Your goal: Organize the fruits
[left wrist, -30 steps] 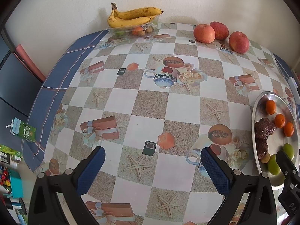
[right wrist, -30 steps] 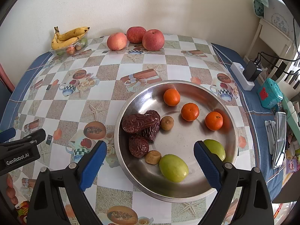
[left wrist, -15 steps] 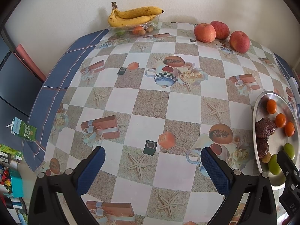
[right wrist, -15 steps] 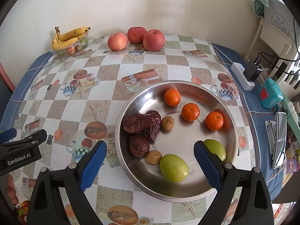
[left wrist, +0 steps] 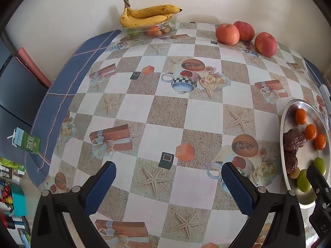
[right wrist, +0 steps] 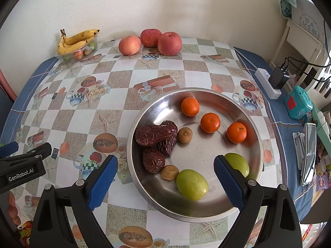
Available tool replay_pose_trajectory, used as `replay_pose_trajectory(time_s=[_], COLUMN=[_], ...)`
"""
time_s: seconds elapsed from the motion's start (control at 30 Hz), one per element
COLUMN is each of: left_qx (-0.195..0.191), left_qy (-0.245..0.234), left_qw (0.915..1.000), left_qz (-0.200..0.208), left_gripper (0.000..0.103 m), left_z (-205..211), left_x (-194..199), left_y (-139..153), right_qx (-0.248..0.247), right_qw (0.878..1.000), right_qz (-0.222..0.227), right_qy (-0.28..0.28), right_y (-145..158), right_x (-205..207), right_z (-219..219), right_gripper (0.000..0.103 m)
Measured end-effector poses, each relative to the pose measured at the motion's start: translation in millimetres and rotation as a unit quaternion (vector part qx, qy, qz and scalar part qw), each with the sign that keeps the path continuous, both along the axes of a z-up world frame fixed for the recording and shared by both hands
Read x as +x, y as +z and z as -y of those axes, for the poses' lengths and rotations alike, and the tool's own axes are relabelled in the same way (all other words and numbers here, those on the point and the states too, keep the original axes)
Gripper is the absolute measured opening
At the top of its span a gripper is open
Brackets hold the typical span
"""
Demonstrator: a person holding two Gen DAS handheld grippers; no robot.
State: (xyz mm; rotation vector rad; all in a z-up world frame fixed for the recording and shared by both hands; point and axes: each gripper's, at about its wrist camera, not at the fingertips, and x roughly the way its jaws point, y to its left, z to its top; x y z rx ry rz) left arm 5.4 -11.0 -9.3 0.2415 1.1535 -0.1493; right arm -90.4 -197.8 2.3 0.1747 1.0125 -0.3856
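Fingers (right wrist: pixel 225 177) of both grippers spread wide, empty; right pair flank a green fruit (right wrist: pixel 192 184) in the steel bowl (right wrist: pixel 206 94).

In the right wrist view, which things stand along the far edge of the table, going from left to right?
bananas on a clear tray → pale apple → middle apple → right apple

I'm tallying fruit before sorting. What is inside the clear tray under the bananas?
Through the clear tray, under the bananas, show an orange fruit, a green one and small brown ones. The bananas hide the rest.
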Motion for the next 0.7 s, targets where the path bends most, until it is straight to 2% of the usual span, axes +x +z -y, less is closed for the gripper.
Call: replay_pose_trajectory(time_s=[0.7], left_qx=[0.005], left_qy=[0.015], left_qw=[0.9998], left_qz=[-0.011], left_gripper=[0.103], left_z=[-3.4], left_x=[0.5], left_y=[-2.1], right_qx=[0.001], right_qw=[1.0], right_qz=[-0.001], right_qy=[0.0], right_y=[-1.1], right_x=[-0.5], right_z=[-0.1], right_gripper=[0.094])
